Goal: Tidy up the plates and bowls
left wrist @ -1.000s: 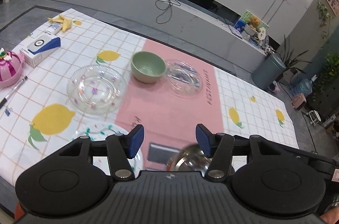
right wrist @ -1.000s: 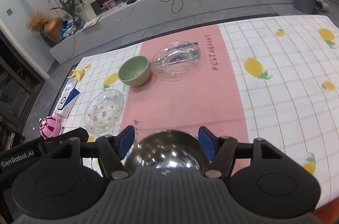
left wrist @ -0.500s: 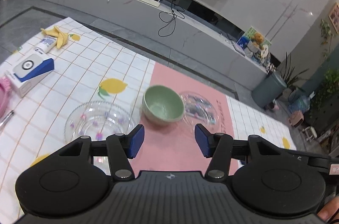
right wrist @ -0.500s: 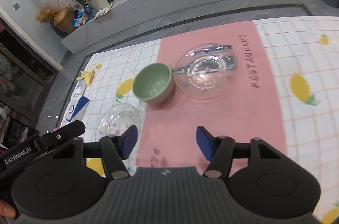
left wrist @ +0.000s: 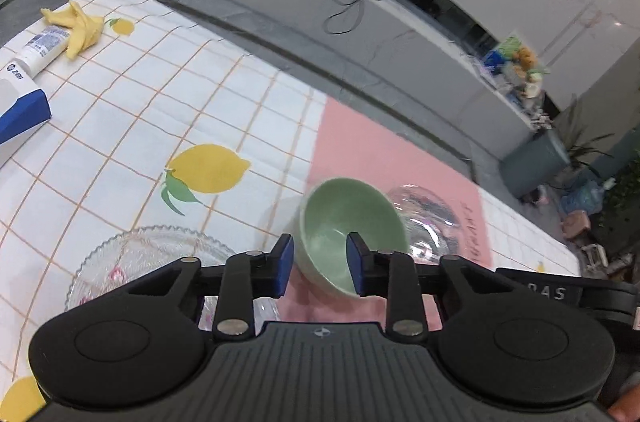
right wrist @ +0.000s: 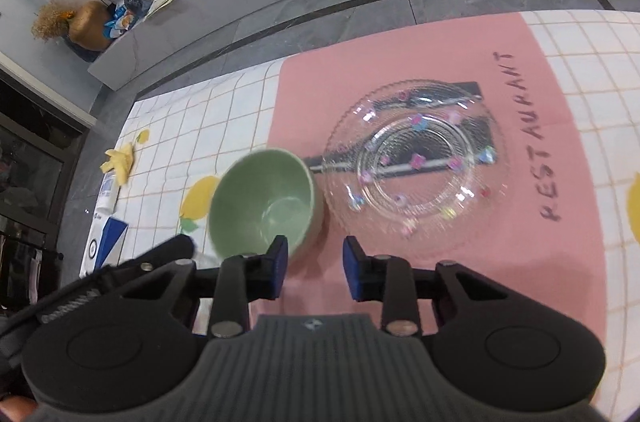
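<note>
Left gripper (left wrist: 319, 264), jaws just narrowed yet apart, straddles the green bowl's (left wrist: 344, 242) near-left wall (contact unclear); right gripper (right wrist: 315, 268), likewise narrowed, grips nothing near the glass plate (right wrist: 416, 168).

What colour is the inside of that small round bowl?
Pale green: the small round ceramic bowl shows it best in the right wrist view.
</note>
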The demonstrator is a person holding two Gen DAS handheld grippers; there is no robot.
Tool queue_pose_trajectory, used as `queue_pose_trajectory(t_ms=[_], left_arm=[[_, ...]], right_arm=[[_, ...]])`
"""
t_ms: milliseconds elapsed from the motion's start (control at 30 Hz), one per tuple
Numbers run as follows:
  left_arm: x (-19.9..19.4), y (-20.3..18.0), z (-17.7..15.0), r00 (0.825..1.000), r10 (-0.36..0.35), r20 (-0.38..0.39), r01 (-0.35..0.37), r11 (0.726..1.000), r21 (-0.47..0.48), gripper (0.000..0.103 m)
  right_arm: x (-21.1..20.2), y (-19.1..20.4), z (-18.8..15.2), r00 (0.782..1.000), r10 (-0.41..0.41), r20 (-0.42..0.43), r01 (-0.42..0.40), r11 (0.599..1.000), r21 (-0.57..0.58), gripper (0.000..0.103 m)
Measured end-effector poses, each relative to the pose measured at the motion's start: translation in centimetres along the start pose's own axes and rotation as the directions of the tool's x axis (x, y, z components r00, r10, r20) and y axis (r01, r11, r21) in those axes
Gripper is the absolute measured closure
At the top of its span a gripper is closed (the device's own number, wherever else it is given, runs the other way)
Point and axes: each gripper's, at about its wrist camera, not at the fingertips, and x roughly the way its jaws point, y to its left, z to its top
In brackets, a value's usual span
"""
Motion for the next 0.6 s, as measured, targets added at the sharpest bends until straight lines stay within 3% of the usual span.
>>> queue_pose_trajectory(t_ms=[233, 467, 600], left_arm=[[2.6, -0.4, 0.8, 0.999, 0.038, -0.037, -0.037, 0.999, 0.014, 0.073], [3.9, -0.4, 0.8, 0.995, 0.075, -0.067, -0.074, 0.997, 0.015, 0.091], [4.0, -0.7, 0.6, 0.993, 0.092, -0.068, -0.090, 0.995, 0.030, 0.093]], right_arm=[[3.0, 1.3, 1.3, 0.998, -0.053, -0.013, 0.053, 0.998, -0.035, 0.078], [4.2, 1.6, 1.4, 0.995, -0.094, -0.024, 0.093, 0.994, -0.053, 0.094], [4.3, 1.5, 1.5, 0.995, -0.100, -0.028, 0.099, 0.994, -0.046, 0.095]])
